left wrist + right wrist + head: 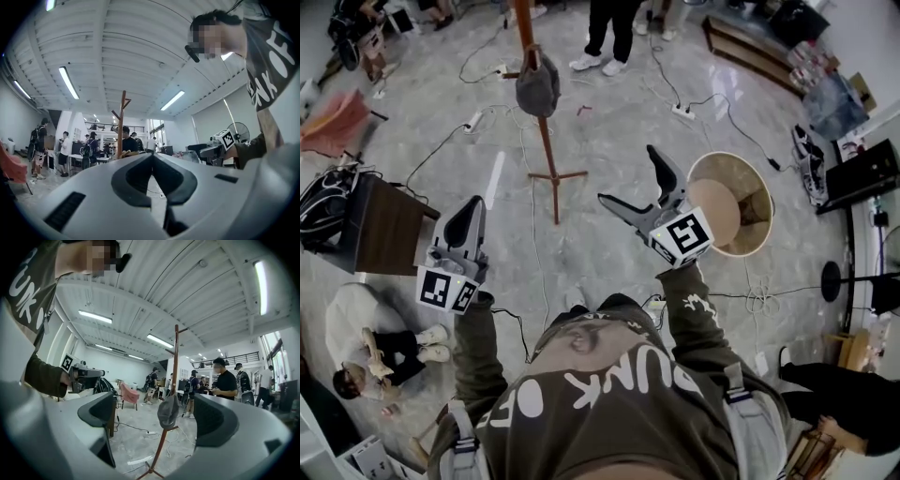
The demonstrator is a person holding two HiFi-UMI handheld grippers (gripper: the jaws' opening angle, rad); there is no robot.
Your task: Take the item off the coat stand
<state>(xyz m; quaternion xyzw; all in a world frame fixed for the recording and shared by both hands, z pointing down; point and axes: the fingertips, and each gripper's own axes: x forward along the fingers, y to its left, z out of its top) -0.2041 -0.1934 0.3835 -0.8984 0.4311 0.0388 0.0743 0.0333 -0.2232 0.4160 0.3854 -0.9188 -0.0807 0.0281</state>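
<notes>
The tall brown wooden coat stand [547, 131] stood on the grey marbled floor [619, 122], far from the person and a little left of centre. A dark grey fabric cap [538, 86] hung on it, against the pole and well above its spread feet. Neither gripper touched the stand or the cap.

The left gripper [472, 208] was held up at the near left. In the left gripper view its dark fingers [136, 173] lay pressed together with nothing between them, and the top of the stand rose beyond them in the distance. The right gripper [625, 173] was held up at the near right, pointing toward the stand. Its fingers [213, 420] stood wide apart and empty. The right gripper view showed the cap framed in the gap between them, well beyond their tips.

Just right of the right gripper, a round beige bin [759, 202] sat on the floor. At the left stood a dark brown wooden surface [389, 225] with a black bag [326, 202] beside it. A seated person [366, 342] was on the floor at the near left. A standing person in dark trousers and white shoes [605, 33] was far beyond the stand. Thin cables [525, 234] and a white power strip [682, 111] lay across the floor.
</notes>
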